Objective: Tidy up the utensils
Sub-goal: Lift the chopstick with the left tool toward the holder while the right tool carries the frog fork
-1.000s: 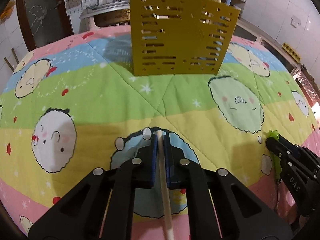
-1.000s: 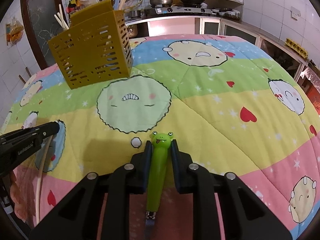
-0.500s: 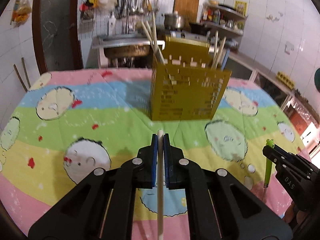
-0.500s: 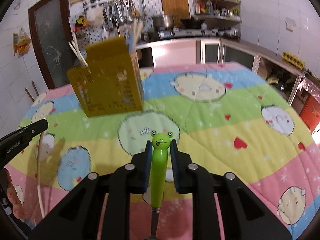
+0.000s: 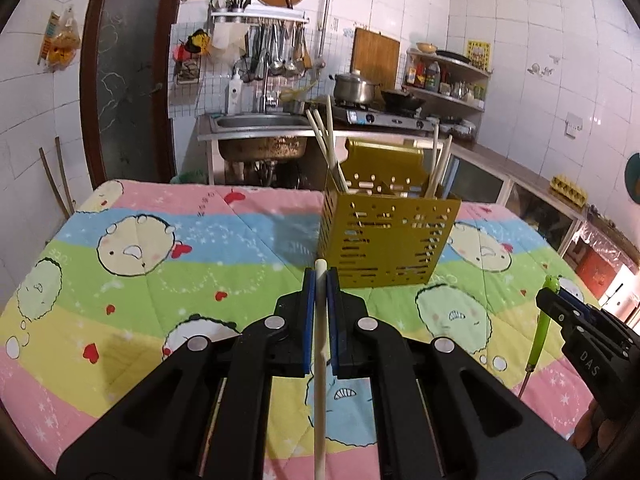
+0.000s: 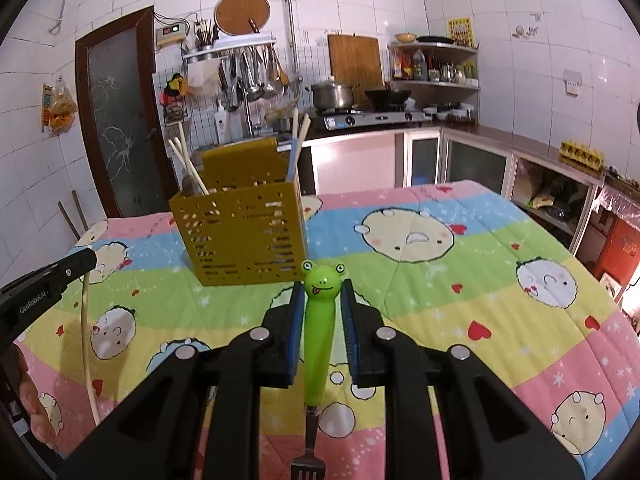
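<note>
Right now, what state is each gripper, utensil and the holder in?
Left gripper: shut on a chopstick, lifted off the cloth.
Right gripper: shut on the frog fork, tines pointing back toward the camera, lifted.
Holder: upright on the cloth, already holding chopsticks.

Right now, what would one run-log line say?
left gripper: shut on chopstick | right gripper: shut on frog fork | holder: ahead
</note>
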Demonstrator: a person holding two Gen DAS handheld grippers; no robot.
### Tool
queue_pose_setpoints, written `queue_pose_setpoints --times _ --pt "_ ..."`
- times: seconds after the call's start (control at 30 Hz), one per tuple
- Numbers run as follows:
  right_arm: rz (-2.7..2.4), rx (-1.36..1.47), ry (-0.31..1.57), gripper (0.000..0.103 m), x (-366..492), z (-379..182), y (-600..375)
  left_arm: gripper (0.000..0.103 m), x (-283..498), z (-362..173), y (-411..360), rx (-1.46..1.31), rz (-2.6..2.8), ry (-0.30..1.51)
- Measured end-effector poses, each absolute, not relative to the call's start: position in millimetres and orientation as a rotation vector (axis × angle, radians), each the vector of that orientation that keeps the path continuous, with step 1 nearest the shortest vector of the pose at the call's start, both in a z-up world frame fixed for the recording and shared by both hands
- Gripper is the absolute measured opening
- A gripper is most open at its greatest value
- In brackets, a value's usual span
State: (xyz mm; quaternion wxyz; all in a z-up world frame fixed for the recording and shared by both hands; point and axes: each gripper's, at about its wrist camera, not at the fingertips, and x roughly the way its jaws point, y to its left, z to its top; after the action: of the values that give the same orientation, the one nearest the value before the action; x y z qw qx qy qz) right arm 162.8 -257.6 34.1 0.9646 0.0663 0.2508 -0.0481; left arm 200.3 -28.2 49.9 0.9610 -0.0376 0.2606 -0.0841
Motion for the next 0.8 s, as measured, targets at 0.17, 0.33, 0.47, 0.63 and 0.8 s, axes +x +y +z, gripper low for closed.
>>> queue_pose_setpoints --times 0.17,0.33,0.47,0.63,0.8 --pt "-0.105 0.085 0.449 0.019 157 44 -248 0.005 198 58 -23 -0.104 -0.185 0.485" --pt "-0.095 0.081 0.418 0.019 160 51 -246 0.005 199 66 -24 -0.107 -0.197 0.455" --pt "-0.089 0.07 0.395 0.019 163 57 -242 0.005 200 72 -25 -0.113 -0.209 0.424" --pt "-0.08 0.067 0.37 0.019 167 63 -242 0.005 207 76 -27 -0.123 -0.214 0.407" --pt "-0.068 0.068 0.353 0.019 173 70 -243 0.005 212 87 -30 -0.125 -0.222 0.373"
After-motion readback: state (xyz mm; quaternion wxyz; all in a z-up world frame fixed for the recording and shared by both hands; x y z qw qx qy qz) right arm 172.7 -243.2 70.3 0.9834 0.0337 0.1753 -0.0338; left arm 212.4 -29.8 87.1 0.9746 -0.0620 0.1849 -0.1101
